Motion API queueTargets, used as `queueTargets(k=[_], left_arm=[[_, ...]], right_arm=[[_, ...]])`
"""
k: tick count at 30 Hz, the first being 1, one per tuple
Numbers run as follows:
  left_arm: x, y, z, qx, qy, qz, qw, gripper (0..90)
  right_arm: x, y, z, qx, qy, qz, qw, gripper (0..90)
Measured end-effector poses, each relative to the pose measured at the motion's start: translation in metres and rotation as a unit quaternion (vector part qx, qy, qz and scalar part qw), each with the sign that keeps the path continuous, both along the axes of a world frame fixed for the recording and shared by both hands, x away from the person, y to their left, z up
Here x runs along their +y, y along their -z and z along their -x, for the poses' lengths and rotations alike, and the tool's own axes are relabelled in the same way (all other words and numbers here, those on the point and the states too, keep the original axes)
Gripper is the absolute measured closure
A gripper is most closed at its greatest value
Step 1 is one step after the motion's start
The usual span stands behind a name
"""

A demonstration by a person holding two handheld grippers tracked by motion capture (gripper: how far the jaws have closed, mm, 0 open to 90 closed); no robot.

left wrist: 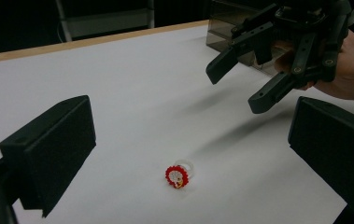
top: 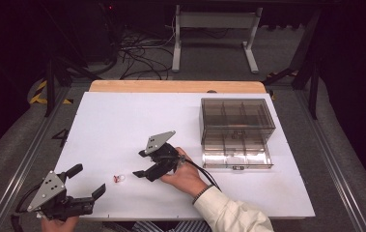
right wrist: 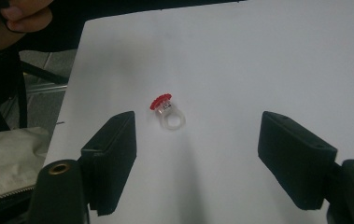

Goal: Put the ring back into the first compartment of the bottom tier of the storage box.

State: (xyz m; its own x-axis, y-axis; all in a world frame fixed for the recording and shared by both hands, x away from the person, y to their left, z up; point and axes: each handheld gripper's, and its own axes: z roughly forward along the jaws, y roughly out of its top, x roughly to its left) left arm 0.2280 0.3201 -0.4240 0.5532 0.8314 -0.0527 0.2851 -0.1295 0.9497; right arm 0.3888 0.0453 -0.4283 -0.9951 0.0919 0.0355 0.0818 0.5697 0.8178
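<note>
Near the white board's (top: pixel 122 121) front edge, a clear ring with a red flower top (top: pixel 119 179) is lying flat. Right gripper (top: pixel 142 163) is hovering beside it, jaws apart; left gripper (top: pixel 86 180) is waiting, jaws apart. Risk: pads skidding the ring off the board's front edge.

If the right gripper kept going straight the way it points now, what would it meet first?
Most likely the small ring with a red top, lying on the white table just ahead of the right gripper's open jaws. It sits left of their midline, so the left-hand jaw might touch it first.
</note>
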Motion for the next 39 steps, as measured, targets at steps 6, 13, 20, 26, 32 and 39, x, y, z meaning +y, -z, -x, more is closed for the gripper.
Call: queueTargets(k=[6,13,20,26,32,39], left_arm=[[0.003,0.000,0.005,0.000,-0.008,0.000,1.0000,1.5],[0.006,0.001,0.010,0.000,-0.015,0.001,0.9999,1.5],[0.007,0.001,0.013,0.001,-0.019,0.000,0.9998,1.5],[0.009,0.002,0.017,0.000,-0.025,0.001,0.9997,1.5],[0.011,0.002,0.020,0.000,-0.031,0.003,0.9995,1.4],[0.013,0.002,0.023,0.001,-0.032,0.002,0.9995,1.5]], right_arm=[[0.015,0.004,0.001,0.000,-0.013,0.007,0.9999,28.8],[0.029,0.010,0.000,0.006,-0.022,0.013,0.9996,28.9],[0.040,0.016,0.000,0.008,-0.031,0.022,0.9992,29.0],[0.049,0.021,0.000,0.012,-0.038,0.027,0.9989,29.2],[0.057,0.026,0.000,0.013,-0.044,0.032,0.9984,29.6],[0.067,0.033,-0.001,0.010,-0.052,0.040,0.9978,30.8]])
